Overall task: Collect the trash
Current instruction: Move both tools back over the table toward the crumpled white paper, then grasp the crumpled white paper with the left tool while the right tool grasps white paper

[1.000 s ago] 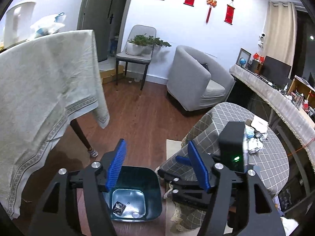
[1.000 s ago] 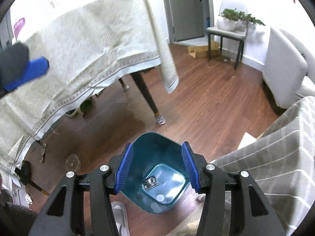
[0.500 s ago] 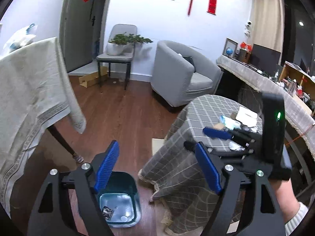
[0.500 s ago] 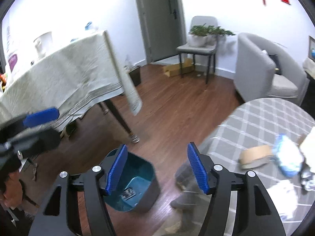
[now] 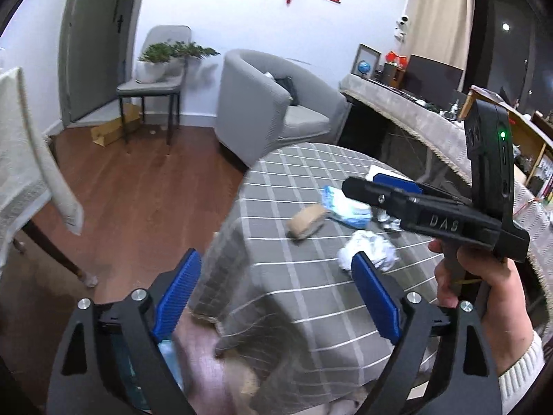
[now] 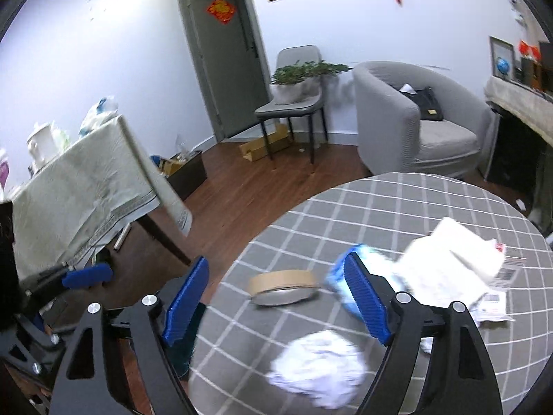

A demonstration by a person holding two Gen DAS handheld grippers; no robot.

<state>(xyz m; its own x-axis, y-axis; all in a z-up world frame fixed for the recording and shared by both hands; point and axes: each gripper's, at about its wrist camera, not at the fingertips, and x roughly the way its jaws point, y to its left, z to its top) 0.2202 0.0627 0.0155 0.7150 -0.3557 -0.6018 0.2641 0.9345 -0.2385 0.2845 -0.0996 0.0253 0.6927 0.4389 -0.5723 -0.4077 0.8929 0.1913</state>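
A round table with a grey checked cloth (image 5: 297, 186) (image 6: 408, 207) holds trash: a crumpled white paper ball (image 5: 366, 250) (image 6: 319, 366), a brown tape roll (image 5: 306, 223) (image 6: 283, 285), a blue and white wrapper (image 5: 342, 207) (image 6: 340, 276), and white papers (image 6: 452, 269). My left gripper (image 5: 276, 294) is open and empty over the table's near edge. My right gripper (image 6: 273, 297) (image 5: 380, 186) is open and empty, above the tape roll and paper ball. A sliver of the teal bin (image 5: 133, 380) (image 6: 185, 346) shows below the table edge.
A table with a cream cloth (image 6: 79, 200) (image 5: 20, 180) stands to the left. A grey armchair (image 5: 273, 110) (image 6: 414, 117) and a chair with a potted plant (image 5: 155, 79) (image 6: 293, 100) stand at the far wall. A long covered counter (image 5: 432, 131) runs on the right.
Both grippers have swung up and right from the teal bin to the checked table. The right gripper now hovers over the trash on it. Both stay open.
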